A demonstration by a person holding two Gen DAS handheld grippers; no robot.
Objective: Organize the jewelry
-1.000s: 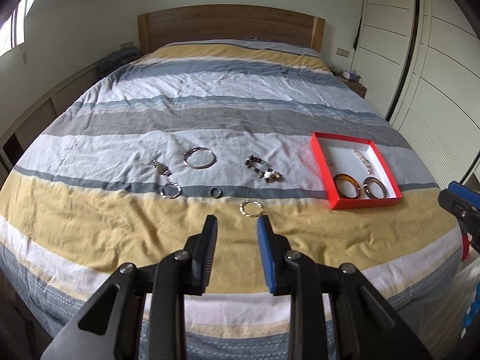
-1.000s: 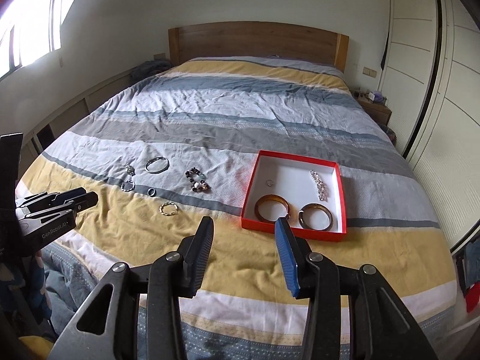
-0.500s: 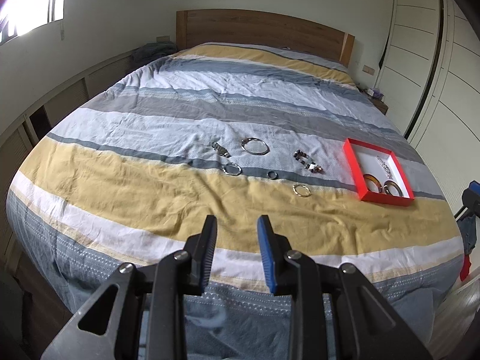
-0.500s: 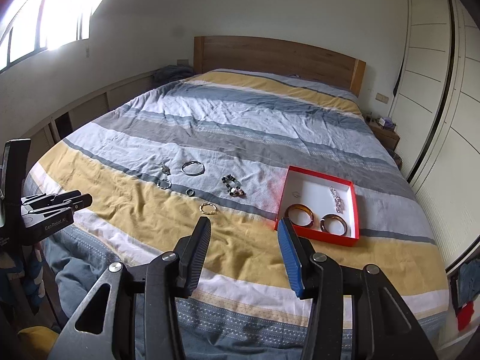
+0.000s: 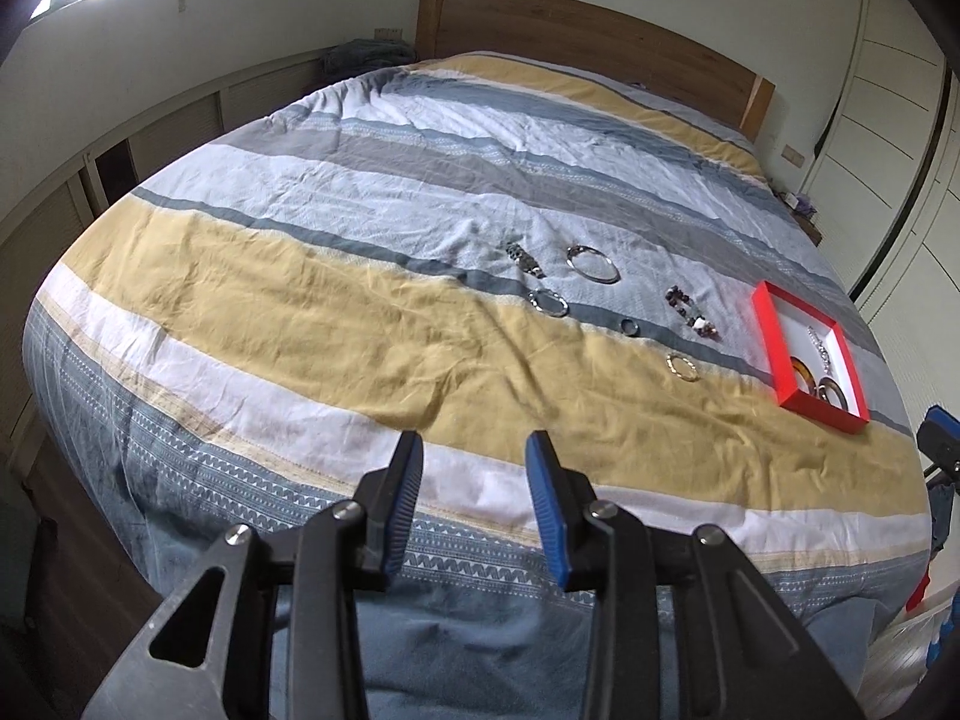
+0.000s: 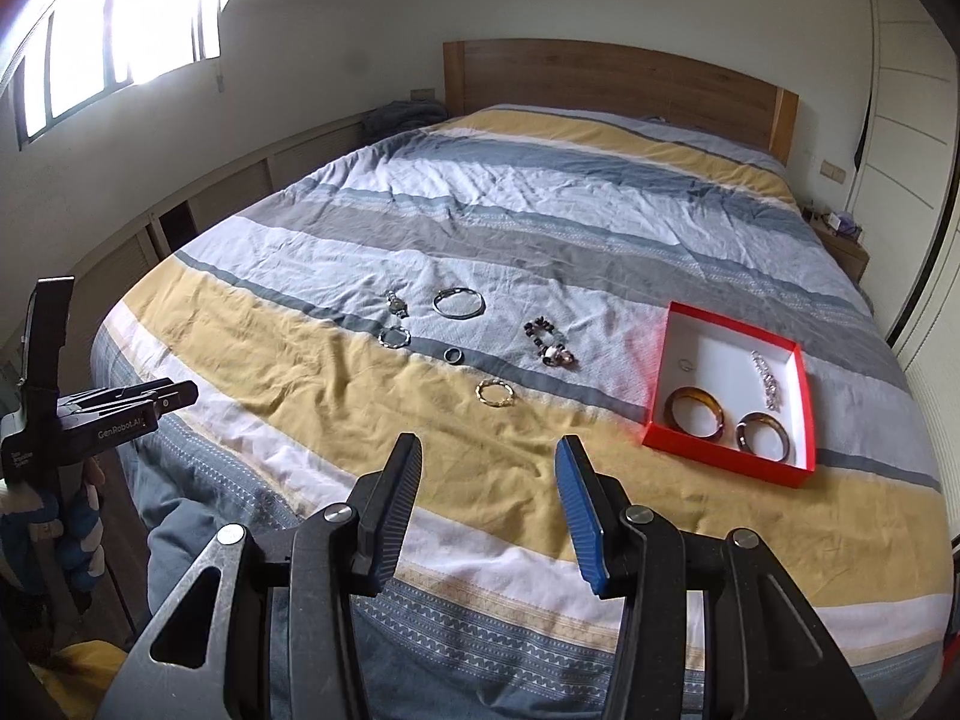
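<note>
Both grippers pulled back off the bed — nothing carried

Our left gripper (image 5: 474, 450) has swung leftward, jaws opening and empty; our right gripper (image 6: 487, 456) hangs apart, empty too. Six loose pieces, the gold bangle (image 6: 494, 392) nearest, wait mid-bed left of the red box (image 6: 729, 453) — nothing blocks them.

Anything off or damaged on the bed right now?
Nothing damaged. Six pieces lie loose on the bedspread outside the red box, including a gold ring and beaded bracelet. That is unsorted, not odd.
</note>
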